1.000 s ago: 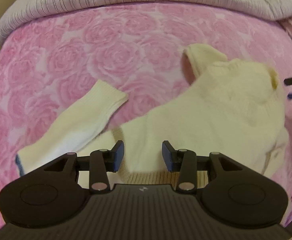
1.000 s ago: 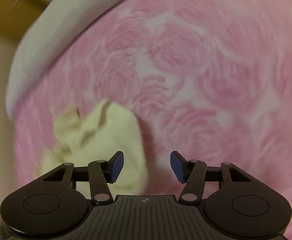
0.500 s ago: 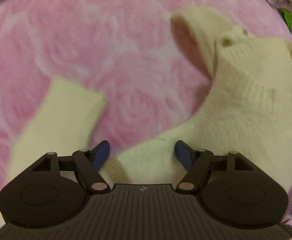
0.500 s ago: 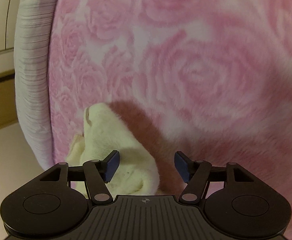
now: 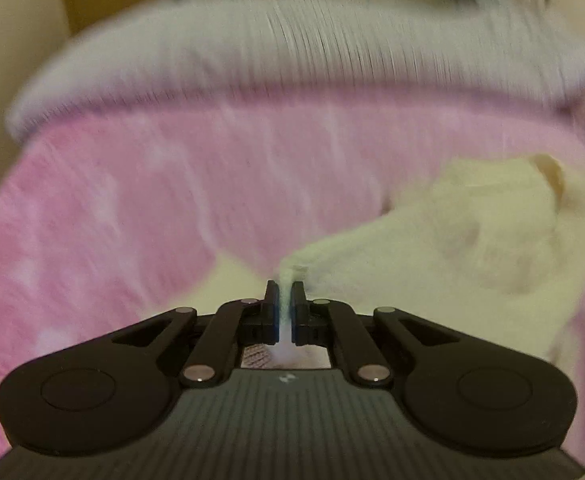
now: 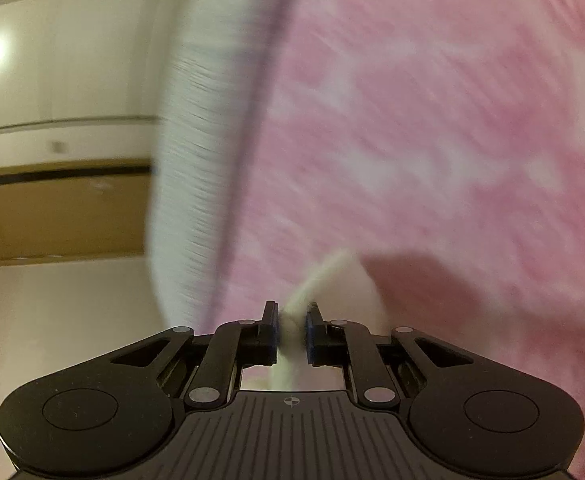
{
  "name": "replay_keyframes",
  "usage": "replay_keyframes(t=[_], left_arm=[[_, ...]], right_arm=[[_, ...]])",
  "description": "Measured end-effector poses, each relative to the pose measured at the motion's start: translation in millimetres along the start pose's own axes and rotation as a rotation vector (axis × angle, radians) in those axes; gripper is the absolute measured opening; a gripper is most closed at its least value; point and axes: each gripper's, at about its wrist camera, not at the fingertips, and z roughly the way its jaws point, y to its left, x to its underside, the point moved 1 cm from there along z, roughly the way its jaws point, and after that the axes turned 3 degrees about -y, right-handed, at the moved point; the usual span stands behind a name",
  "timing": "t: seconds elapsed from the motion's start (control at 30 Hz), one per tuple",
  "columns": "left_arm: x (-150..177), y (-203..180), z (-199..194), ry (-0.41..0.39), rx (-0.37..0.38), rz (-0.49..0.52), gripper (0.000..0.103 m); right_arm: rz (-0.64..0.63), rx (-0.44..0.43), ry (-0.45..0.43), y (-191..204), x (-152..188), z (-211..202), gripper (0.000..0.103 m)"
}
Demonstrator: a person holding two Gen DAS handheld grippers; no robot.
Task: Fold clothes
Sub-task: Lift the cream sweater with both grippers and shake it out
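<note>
Both tongs just snapped closed: left tongs [image 5: 285,300] clenched on cream sweater [image 5: 472,240] edge, right tongs [image 6: 292,320] pinching another bit. Sweater lies center-right on pink bed blanket [image 5: 132,200], w/ edges lifting. Fold's probably starting.

A pink rose-patterned blanket [image 5: 132,208] is covering the bed, a grey striped quilt [image 5: 292,48] is lying along its far edge, and a brown cabinet [image 6: 64,212] is standing beyond.

One sweater [image 5: 472,240] — two grippers.
</note>
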Motion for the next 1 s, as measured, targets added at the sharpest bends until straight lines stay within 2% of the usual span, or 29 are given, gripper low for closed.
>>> replay_keyframes(t=[0.07,0.27,0.43,0.63,0.73,1.0], left_arm=[[-23,-7,-33,-0.116,-0.019,0.006,0.002],[-81,-36,-123,-0.423,0.046,-0.022,0.002],[-107,-56,-188,-0.587,0.140,-0.037,0.002],[-115,-92,-244,-0.690,0.195,-0.020,0.002],[-113,-110,-274,-0.721,0.203,-0.028,0.002],[-104,-178,-360,-0.800,0.156,-0.017,0.002]], right_arm=[[-0.051,-0.086,-0.062,29,-3,-20,0.011],[-0.304,-0.307,-0.287,136,-8,-97,0.011],[-0.543,-0.373,-0.438,216,-7,-172,0.011],[-0.639,-0.362,-0.553,258,-1,-239,0.011],[-0.635,-0.363,-0.574,256,2,-283,0.011],[-0.712,-0.405,-0.583,256,11,-398,0.011]])
